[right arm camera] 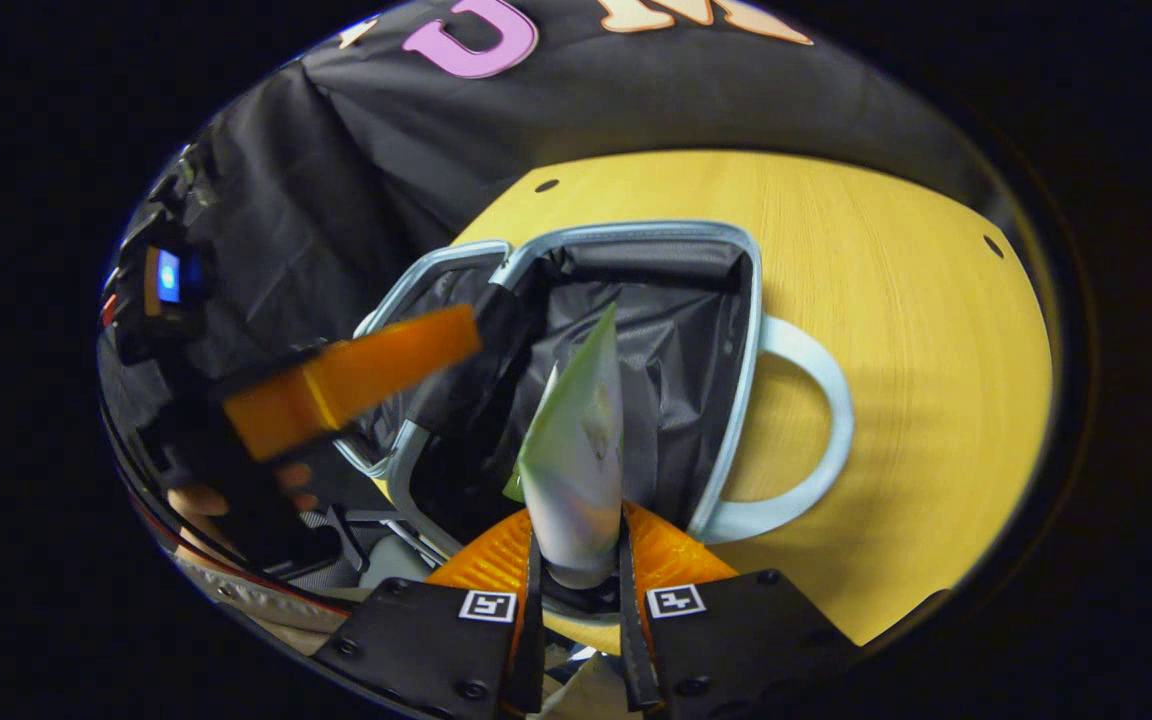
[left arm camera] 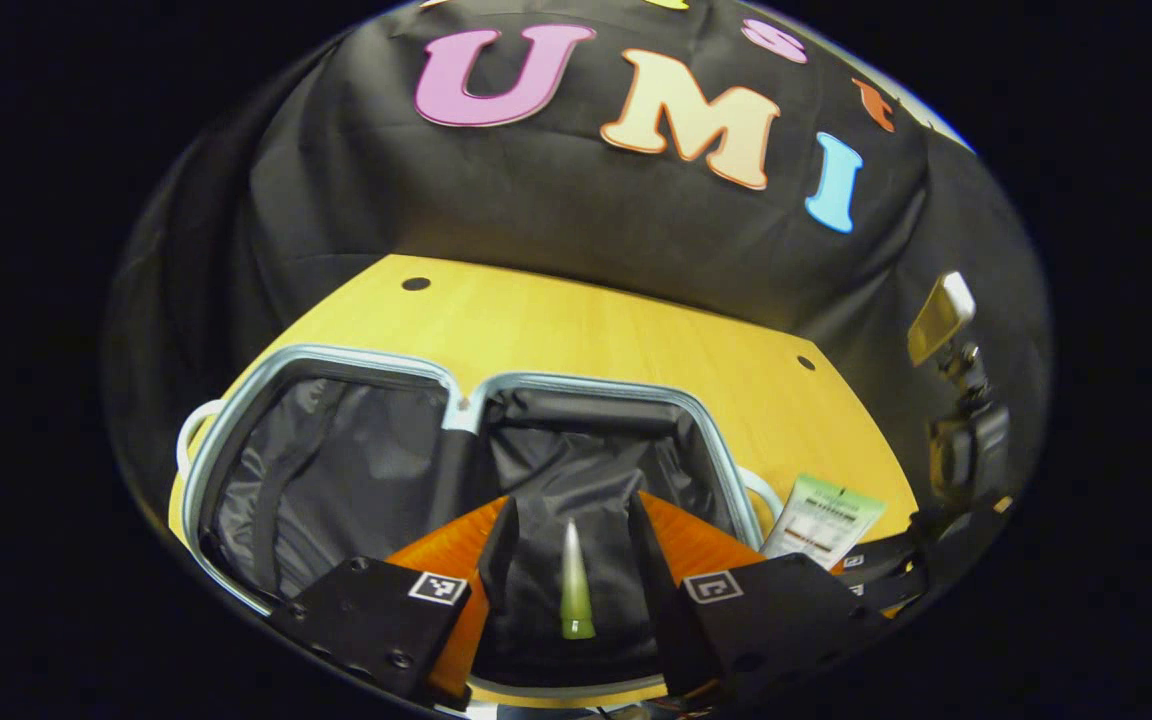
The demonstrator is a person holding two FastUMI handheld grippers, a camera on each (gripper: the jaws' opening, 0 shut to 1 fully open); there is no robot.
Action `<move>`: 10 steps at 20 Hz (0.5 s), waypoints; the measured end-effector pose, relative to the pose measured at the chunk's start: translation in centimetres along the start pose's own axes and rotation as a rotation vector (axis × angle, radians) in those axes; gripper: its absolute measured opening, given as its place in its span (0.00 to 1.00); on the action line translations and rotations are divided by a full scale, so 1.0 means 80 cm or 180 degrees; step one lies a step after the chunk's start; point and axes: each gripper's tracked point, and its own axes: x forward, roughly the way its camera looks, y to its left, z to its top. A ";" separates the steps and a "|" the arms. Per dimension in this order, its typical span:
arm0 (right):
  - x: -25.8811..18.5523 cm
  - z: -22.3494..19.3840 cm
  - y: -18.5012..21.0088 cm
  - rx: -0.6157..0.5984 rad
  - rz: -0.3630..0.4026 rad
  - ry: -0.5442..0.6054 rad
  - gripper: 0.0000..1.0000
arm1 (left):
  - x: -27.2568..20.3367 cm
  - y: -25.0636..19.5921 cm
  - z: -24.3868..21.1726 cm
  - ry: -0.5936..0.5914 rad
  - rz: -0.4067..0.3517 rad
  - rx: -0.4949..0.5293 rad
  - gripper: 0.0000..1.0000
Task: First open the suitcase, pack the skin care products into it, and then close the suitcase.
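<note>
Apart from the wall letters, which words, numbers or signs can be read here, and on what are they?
Sachet in the right hand-held gripper: printed lines, too small to read.
Square markers on the left hand-held gripper: patterns, no letters.
Nothing else is legible.

Even bright overhead light on the wooden table point(left arm camera: 576, 330), suitcase point(right arm camera: 636, 330) lining dark and low in detail, soft handle shadow on the table beside the suitcase, strong fisheye bending at edges, and the other gripper point(right arm camera: 351, 380) left of the suitcase motion-blurred in right gripper view.
</note>
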 end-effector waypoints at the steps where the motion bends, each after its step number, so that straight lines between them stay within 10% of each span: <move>1: 0.009 -0.001 0.003 0.0040 -0.0032 -0.0003 0.33 | -0.004 0.021 0.008 -0.0049 0.0068 0.0006 0.71; 9: 0.040 0.017 0.025 0.0283 -0.0237 -0.0202 0.36 | -0.039 0.173 0.032 -0.0147 0.0570 -0.0162 0.81; 10: 0.038 0.026 0.028 0.0327 -0.0225 -0.0285 0.58 | -0.043 0.189 0.031 -0.0150 0.0623 -0.0199 0.81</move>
